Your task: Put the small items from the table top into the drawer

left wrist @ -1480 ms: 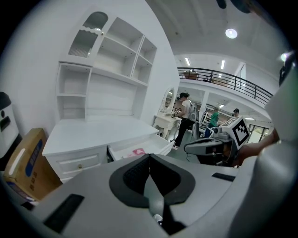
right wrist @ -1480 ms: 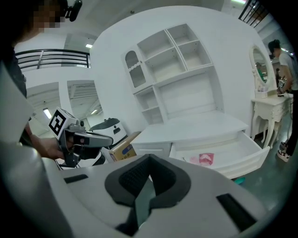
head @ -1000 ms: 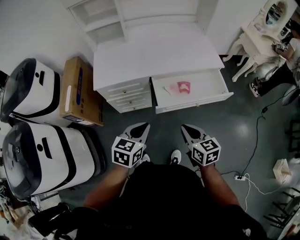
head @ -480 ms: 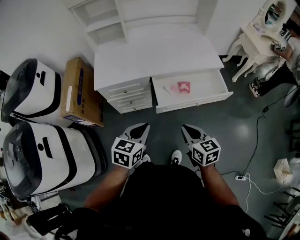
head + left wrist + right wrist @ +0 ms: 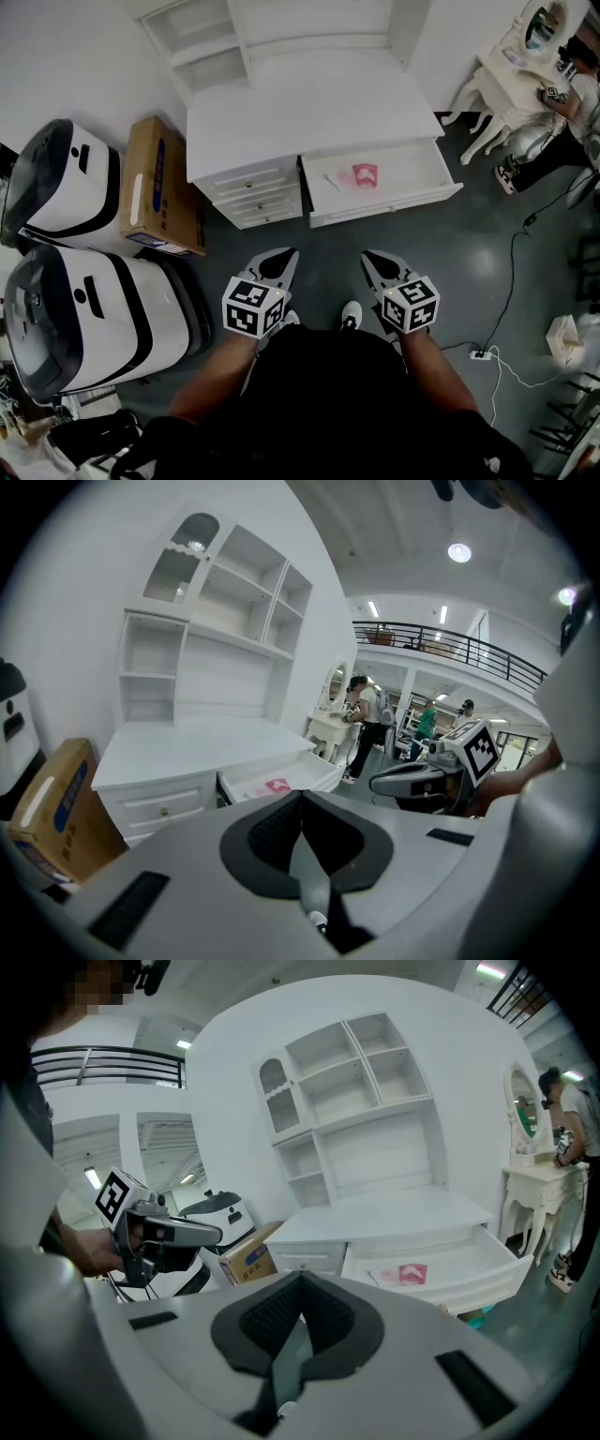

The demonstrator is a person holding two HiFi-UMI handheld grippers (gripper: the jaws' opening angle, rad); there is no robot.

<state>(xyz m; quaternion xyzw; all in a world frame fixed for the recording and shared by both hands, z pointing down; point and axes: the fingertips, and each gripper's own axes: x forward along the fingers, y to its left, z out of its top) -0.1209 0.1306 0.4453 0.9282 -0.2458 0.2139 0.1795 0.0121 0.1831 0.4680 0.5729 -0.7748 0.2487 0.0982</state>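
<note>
Head view has the left gripper point(image 5: 278, 260) and the right gripper point(image 5: 377, 262) held side by side, low before the person's body. Both point at the white desk point(image 5: 309, 108). Each gripper's own view shows its jaws pressed together along the dark pads, with nothing between them.

Well ahead of the jaw tips, the desk's right drawer point(image 5: 417, 167) stands pulled open over the grey floor point(image 5: 328, 244). A pink packet point(image 5: 365, 174) lies on the drawer's bottom, straight ahead of the right jaws. Just left of it lies a thin white stick point(image 5: 331, 180), too small to tell what it is.

Ahead of the left jaws are the desk's closed small drawers point(image 5: 253, 187). Farther left of those jaws a cardboard box point(image 5: 159, 183) sits just beside the desk, next to two white machines point(image 5: 66, 178).

Far to the right of the right jaws stands a white dressing table point(image 5: 520, 66) with a person point(image 5: 555, 155) at it, and a cable point(image 5: 511, 281) trails on the floor. A white shoe point(image 5: 351, 312) shows between the two grippers.
</note>
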